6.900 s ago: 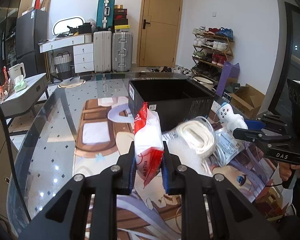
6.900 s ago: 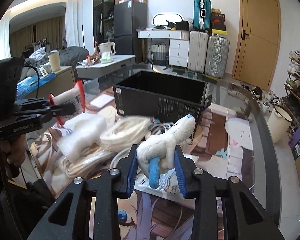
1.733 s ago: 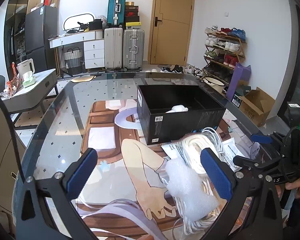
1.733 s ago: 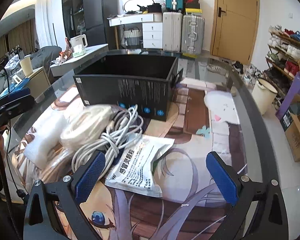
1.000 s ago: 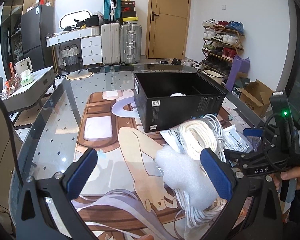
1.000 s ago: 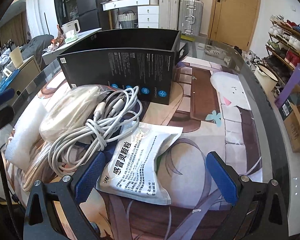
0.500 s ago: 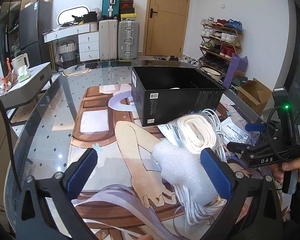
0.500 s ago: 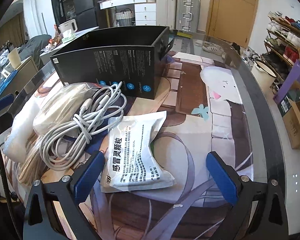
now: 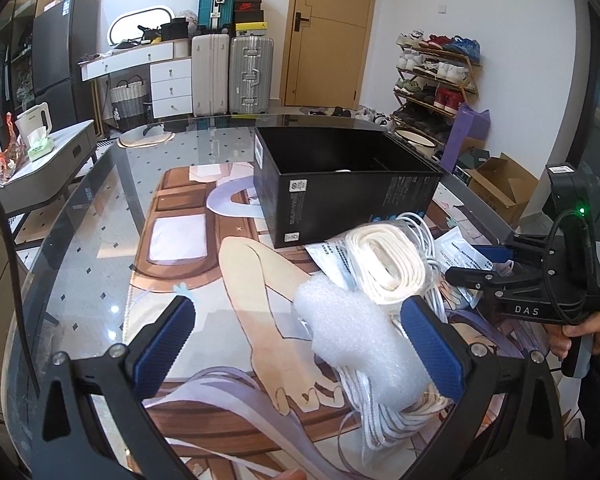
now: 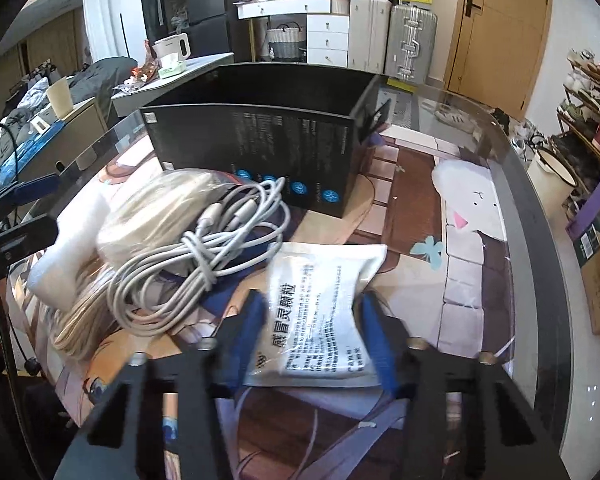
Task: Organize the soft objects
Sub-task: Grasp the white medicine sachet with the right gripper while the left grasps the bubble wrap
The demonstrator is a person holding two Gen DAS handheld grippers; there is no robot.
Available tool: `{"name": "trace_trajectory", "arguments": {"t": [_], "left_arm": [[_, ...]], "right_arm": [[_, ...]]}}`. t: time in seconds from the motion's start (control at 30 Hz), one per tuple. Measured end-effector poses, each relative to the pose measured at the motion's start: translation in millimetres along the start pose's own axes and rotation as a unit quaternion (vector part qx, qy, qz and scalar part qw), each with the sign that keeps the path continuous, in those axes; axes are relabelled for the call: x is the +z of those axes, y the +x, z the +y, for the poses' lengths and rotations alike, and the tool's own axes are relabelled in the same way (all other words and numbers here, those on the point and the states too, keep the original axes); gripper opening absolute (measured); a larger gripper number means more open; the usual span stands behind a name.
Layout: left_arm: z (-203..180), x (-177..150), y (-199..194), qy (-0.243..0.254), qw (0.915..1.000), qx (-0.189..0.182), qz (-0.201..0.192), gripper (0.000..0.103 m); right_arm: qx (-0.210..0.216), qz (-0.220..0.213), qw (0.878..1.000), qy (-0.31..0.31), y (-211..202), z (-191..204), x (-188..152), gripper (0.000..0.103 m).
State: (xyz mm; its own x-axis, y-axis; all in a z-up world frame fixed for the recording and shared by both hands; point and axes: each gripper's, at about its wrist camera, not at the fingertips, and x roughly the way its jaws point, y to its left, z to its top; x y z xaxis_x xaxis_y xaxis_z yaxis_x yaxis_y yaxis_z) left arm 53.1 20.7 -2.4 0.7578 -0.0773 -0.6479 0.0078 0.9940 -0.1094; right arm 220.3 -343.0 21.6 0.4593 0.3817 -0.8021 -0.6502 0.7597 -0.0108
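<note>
Two tongs appear: right tongs [image 10: 314, 332], just closing, pinch the white medicine sachet [image 10: 320, 312] at lower centre; left tongs [image 9: 300, 344] stand spread around the foam sheet [image 9: 356, 340]. Slick film may slip before reaching the black box [image 10: 260, 148]; the nearby cable bundle [image 10: 204, 248] could snag.

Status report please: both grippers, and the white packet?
Left gripper open over foam. Right gripper just closed on white packet. Cable bundle beside it.

Both handheld grippers are black angular frames with silver screws at the finger joints and textured blue pads [image 9: 434, 344] on the fingers. The right gripper [image 9: 478, 266] bears white "DAS" lettering, a green indicator light [image 9: 581, 211], and a looping black cable [image 9: 560, 236].
</note>
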Motion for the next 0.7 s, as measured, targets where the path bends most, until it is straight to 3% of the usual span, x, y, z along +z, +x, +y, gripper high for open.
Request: {"name": "trace_trajectory", "arguments": {"t": [0.33, 0.7], "left_arm": [[-1, -3, 5, -0.009, 0.9997, -0.02, 0.013, 0.103], [-8, -4, 4, 0.0, 0.9988, -0.045, 0.016, 0.101]], "right_arm": [[-0.012, -0.023, 1.0, 0.015, -15, -2, -13, 0.034], [0.009, -0.054, 0.998, 0.028, -32, -2, -16, 0.032]]}}
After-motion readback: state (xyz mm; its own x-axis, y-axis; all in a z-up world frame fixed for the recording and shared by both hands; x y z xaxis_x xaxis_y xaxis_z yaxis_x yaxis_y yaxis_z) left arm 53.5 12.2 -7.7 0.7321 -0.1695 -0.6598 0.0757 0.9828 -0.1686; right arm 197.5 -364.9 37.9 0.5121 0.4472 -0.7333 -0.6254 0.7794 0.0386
